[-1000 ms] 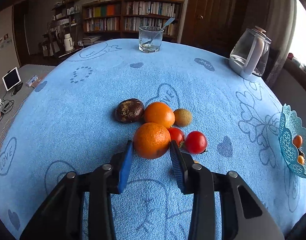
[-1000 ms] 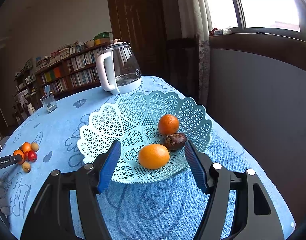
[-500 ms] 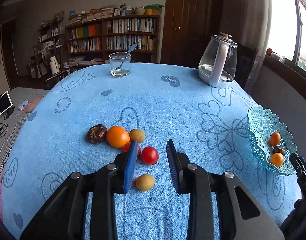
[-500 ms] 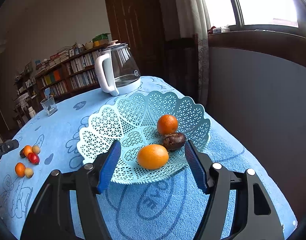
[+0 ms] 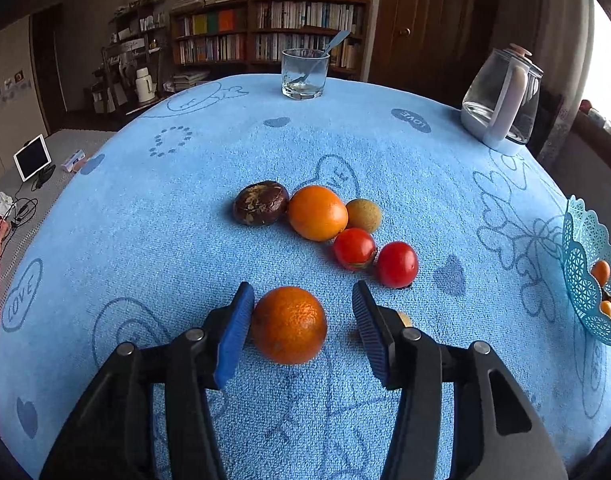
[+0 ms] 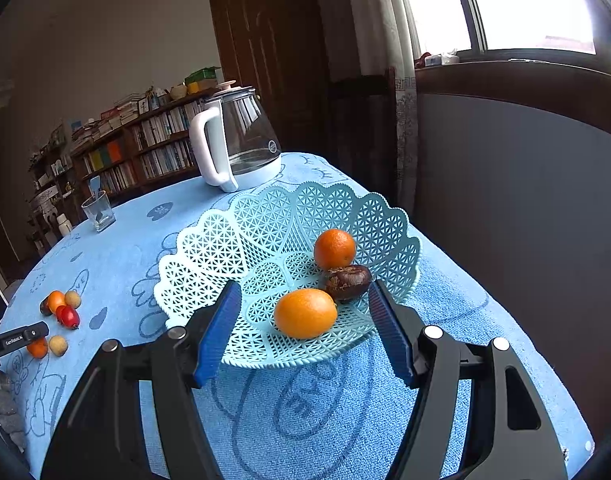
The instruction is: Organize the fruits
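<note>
Your left hand-held gripper [image 5: 301,328] is spread around an orange [image 5: 288,325] on the desk [image 5: 145,240] — the left pad [image 5: 235,332] is touching or nearly touching the peel, while the right pad stands well clear of it. If you close from here, the left pad meets the fruit first, so the orange may roll to the right across the cloth instead of seating between both. A small tan fruit [image 5: 403,319] sits just beyond the right finger, mostly hidden by it; a rolling orange, or the finger itself, could knock it away. Ahead of the gripper lies the rest of the pile: a second orange [image 5: 317,212], a dark fruit [image 5: 260,203], a tan fruit [image 5: 364,215] and two red fruits [image 5: 354,249], close enough to be bumped if you push forward.

Your right hand-held gripper [image 6: 305,332] is also spread and holds nothing; it hovers over the near rim of the basket [image 6: 233,232].

The right view shows what the left cannot: the whole basket, with two oranges and a dark fruit gathered on its right side and its left half free. It also shows the small tan fruit [image 6: 58,345] in full beside your left gripper. The left view alone shows how the pads stand against the orange; of the basket it catches only an edge, far to the right.
</note>
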`<action>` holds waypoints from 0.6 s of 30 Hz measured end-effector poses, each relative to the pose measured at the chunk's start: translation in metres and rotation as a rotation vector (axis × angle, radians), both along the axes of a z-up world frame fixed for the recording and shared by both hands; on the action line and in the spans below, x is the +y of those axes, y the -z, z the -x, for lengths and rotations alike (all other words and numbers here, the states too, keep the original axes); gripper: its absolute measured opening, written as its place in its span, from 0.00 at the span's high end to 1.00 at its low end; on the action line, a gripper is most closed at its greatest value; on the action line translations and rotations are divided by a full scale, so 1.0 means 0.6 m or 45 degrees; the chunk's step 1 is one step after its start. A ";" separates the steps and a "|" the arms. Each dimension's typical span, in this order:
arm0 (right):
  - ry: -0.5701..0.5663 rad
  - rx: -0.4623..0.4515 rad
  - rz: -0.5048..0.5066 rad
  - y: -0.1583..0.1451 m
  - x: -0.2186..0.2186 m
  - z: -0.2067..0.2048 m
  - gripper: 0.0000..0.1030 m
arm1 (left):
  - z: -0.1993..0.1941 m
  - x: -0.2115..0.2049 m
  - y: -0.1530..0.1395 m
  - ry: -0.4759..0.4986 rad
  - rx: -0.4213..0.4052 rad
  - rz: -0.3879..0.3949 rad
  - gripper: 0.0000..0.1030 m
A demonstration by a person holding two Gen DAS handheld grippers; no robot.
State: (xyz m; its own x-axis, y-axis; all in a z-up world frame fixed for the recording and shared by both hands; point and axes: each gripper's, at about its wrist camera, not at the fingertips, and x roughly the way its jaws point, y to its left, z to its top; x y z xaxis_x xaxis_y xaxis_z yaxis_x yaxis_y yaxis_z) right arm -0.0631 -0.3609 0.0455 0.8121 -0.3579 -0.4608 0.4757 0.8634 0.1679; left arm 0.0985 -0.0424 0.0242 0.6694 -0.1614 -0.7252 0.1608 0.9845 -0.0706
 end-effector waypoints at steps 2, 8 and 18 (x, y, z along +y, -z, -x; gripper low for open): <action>0.000 -0.001 0.000 0.000 0.000 0.000 0.34 | -0.005 0.006 0.010 -0.012 0.041 0.014 0.50; 0.001 -0.002 0.002 0.000 0.000 0.000 0.34 | -0.002 0.008 0.013 -0.006 0.048 0.013 0.63; 0.024 -0.020 0.011 -0.001 -0.002 0.004 0.34 | 0.046 -0.105 -0.058 0.236 -0.068 0.049 0.63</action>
